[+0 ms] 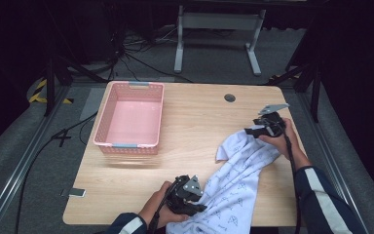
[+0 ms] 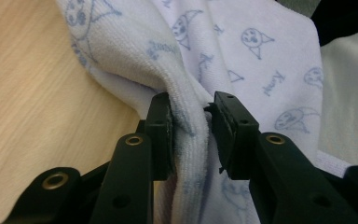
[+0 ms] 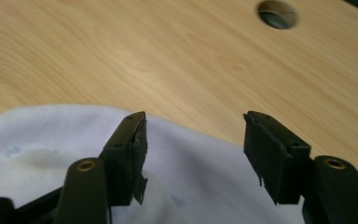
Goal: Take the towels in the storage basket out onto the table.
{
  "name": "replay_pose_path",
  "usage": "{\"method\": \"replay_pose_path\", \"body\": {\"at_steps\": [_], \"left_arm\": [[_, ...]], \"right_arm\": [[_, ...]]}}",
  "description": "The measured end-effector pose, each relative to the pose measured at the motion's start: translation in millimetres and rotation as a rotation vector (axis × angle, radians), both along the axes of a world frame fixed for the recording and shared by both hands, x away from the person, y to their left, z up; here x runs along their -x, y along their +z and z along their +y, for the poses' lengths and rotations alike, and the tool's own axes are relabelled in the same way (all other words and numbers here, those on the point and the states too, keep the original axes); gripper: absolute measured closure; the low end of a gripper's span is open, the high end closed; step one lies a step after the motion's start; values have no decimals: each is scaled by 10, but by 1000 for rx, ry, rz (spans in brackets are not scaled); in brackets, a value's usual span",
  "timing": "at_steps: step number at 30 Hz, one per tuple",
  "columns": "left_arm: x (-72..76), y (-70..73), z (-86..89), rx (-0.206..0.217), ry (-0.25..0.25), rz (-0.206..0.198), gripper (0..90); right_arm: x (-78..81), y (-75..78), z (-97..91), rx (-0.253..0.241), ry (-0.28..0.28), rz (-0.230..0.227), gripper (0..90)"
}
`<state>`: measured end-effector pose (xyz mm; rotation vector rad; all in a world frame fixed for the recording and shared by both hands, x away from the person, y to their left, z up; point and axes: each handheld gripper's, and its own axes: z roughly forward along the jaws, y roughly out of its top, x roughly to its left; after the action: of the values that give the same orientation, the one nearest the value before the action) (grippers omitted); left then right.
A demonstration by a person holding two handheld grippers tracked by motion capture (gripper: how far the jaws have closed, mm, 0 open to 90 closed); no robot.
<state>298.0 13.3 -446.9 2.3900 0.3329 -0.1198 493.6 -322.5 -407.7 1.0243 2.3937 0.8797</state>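
Now we are laying the towel [image 1: 233, 187] out at the counter's [image 1: 195, 122] five o'clock: our left gripper [image 2: 192, 128] pinches a fold, our right gripper [image 3: 193, 151] hangs open above its far corner. Next, we likely re-grip for folding.

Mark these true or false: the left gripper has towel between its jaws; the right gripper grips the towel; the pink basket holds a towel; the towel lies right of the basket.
1. The left gripper has a fold of the printed towel between its jaws: true.
2. The right gripper grips the towel: false; its jaws stand apart above the cloth, nothing between them.
3. The pink basket holds a towel: false; it is empty.
4. The towel lies right of the basket on the wooden table: true.
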Motion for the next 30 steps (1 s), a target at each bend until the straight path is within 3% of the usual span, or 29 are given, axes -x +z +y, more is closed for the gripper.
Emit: {"method": "replay_pose_path", "body": {"at_steps": [2,4,8,13,17,19,23,27,30], "left_arm": [[26,-7,-49,-7,-37,-5,699],[46,-13,-84,-10,-38,-5,705],[45,-29,-109,-11,-48,-3,709],[32,-50,-114,-18,-52,5,714],[45,-66,-110,-21,-39,-5,722],[33,-70,-101,-22,-42,-2,725],[22,-81,-83,-13,-28,-5,723],[5,-75,-75,-21,-3,-11,708],[-9,-72,-62,-25,17,-21,720]], "right_arm": [[-54,-57,196,45,64,34,367],[-113,-132,303,96,105,77,364],[-167,-258,409,133,175,183,352],[-185,-282,459,162,177,178,352],[-191,-280,488,133,205,192,627],[-192,-277,511,135,203,179,766],[-183,-256,560,158,138,107,817],[-149,-86,552,65,75,-29,817],[-131,102,505,-51,-8,-138,816]]}}
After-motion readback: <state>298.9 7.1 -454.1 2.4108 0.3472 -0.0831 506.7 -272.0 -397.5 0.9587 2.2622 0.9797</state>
